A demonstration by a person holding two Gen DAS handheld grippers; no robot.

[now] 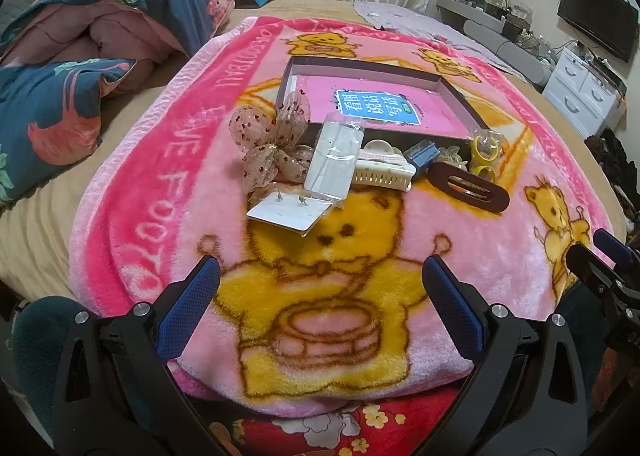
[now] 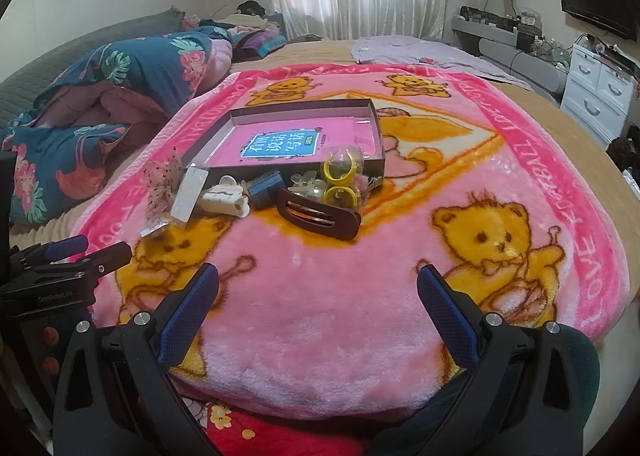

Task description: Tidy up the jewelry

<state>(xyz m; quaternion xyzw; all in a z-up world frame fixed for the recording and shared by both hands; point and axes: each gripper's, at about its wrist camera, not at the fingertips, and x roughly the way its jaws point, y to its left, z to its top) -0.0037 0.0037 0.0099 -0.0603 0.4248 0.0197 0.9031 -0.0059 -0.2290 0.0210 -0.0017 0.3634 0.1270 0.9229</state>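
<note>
Spread over a bed, a pink fleece blanket (image 1: 360, 224) printed with yellow bears carries everything. Left gripper (image 1: 320, 276) hovers over it with jaws wide apart and nothing between them; right gripper (image 2: 318, 284) likewise gapes empty. Beyond them lies a brown oval hair clip (image 2: 320, 216), then a white claw clip (image 2: 224, 202), a blue clip (image 2: 264, 184), yellow rings (image 2: 340, 184), a spotted mesh bow (image 1: 272, 140) and an earring card (image 1: 288, 212), all heaped just before a shallow box (image 2: 376, 116) holding a pink book (image 1: 380, 104).
</note>
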